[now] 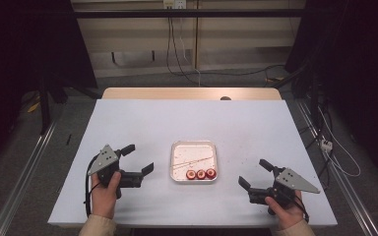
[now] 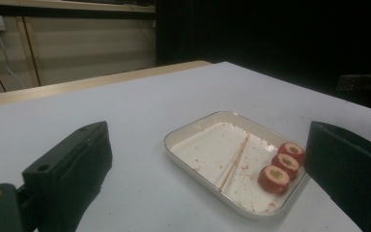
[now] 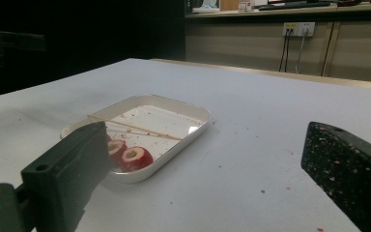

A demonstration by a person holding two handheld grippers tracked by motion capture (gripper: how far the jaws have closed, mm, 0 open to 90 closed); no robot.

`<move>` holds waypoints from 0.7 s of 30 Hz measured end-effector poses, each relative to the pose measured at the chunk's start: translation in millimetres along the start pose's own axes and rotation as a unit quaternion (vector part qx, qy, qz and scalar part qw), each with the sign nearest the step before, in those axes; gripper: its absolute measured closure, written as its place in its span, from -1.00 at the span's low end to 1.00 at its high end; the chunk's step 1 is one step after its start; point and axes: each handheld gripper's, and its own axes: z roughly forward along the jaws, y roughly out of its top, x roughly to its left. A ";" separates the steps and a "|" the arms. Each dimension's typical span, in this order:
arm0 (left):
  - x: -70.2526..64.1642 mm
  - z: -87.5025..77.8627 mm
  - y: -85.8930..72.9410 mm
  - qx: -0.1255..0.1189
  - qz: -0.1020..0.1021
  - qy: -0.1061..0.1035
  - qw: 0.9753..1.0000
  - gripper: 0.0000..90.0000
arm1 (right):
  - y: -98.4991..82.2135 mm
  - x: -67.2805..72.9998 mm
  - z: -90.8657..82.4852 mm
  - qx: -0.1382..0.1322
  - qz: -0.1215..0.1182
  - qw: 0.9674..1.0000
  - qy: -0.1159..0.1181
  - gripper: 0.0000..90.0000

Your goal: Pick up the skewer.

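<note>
A white rectangular tray [image 1: 176,147] [image 2: 188,126] [image 3: 193,113] lies at the table's middle. Three red cored fruit pieces [image 1: 201,174] [image 2: 281,166] [image 3: 135,157] line its near edge, and a thin wooden skewer [image 1: 193,161] [image 2: 234,162] [image 3: 140,129] lies across it. My left gripper [image 1: 139,159] [image 2: 207,188] rests left of the tray, open and holding nothing. My right gripper [image 1: 256,173] [image 3: 207,179] sits right of the tray, open, jaws pointing toward it with nothing between them.
The white tabletop [image 1: 142,118] carries scattered red crumbs around the tray. A wooden strip [image 1: 192,93] runs along the far edge. Cables [image 1: 334,147] trail on the floor to the right; metal rails flank both sides.
</note>
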 end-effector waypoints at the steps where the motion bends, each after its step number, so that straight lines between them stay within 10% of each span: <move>1: 0.0 0.7 -0.2 0.001 0.000 0.001 1.000 -0.93 | 0.3 0.3 0.0 0.000 0.002 1.000 0.001 -0.94; 21: -6.5 13.7 5.7 -0.001 -0.003 -0.008 1.000 -0.92 | 2.3 -2.2 3.0 -0.001 0.002 1.000 -0.006 -0.94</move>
